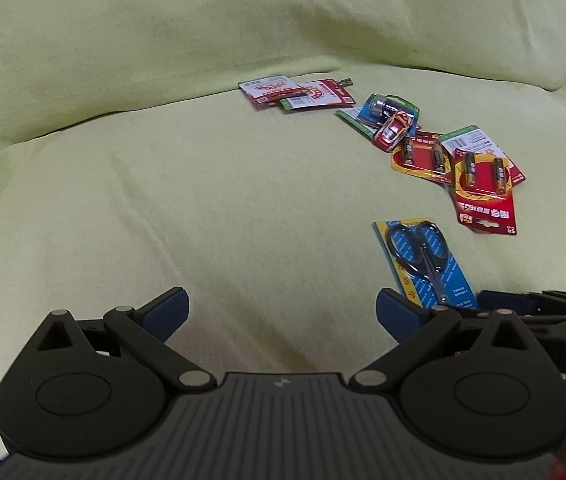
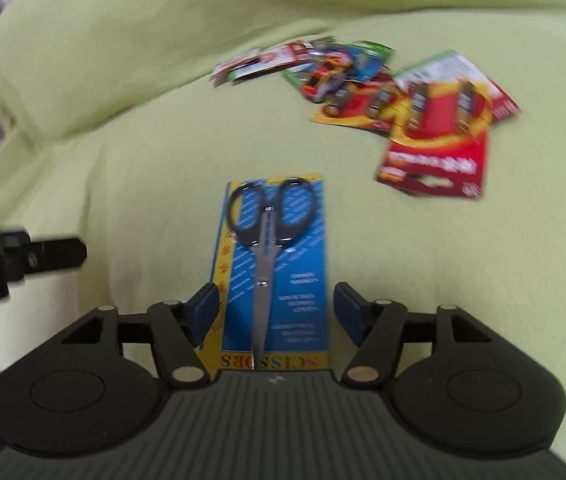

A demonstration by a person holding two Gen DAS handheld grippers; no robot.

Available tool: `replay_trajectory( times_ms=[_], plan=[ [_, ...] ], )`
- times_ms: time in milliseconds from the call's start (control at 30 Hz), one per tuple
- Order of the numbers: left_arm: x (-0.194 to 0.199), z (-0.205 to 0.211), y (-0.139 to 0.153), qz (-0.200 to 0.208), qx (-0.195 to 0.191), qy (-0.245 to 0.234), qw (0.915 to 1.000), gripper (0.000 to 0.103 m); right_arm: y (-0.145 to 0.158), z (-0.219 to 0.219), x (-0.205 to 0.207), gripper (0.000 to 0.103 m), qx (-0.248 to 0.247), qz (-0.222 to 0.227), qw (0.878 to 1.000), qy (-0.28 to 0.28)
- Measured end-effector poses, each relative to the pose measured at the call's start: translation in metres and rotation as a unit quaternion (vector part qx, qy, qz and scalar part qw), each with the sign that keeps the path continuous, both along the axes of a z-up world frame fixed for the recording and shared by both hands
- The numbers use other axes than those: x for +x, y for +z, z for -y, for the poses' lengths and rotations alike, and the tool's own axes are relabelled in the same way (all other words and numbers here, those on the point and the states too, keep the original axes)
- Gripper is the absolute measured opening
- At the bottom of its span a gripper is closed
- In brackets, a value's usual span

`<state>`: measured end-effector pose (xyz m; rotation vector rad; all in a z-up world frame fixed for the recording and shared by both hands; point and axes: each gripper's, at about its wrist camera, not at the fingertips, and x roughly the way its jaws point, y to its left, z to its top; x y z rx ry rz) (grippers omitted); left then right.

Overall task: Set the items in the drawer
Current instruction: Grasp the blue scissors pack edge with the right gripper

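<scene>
A pair of black-handled scissors on a blue and yellow card lies on the green cloth; the same scissors card shows in the left wrist view at the right. My right gripper is open, its fingers either side of the card's near end, not touching it. My left gripper is open over bare cloth, left of the card. Farther back lie battery packs, a red toy car and more cards. No drawer is in view.
The green cloth covers a sofa seat and backrest. The right gripper's body shows at the lower right of the left wrist view, and the left gripper's finger at the left of the right wrist view. The battery packs look blurred.
</scene>
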<state>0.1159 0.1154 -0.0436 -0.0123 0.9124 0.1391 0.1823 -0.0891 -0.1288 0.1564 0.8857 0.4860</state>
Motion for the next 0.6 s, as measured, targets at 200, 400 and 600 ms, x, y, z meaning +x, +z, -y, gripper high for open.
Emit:
replay_trajectory(
  times_ms=[200,400,600],
  plan=[
    [-0.001,-0.003,-0.001,-0.002,-0.001,0.006,1.0000,0.101,0.005,-0.008,-0.011,0.036,-0.048,0.051,0.998,0.006],
    [-0.002,-0.003,-0.001,-0.003,-0.001,0.004,1.0000,0.101,0.008,0.009,-0.011,0.035,0.029,0.022,0.999,0.007],
    [-0.003,-0.005,0.001,-0.001,-0.001,0.006,1.0000,0.101,0.016,0.015,-0.013,0.001,0.034,0.022,0.999,0.004]
  ],
)
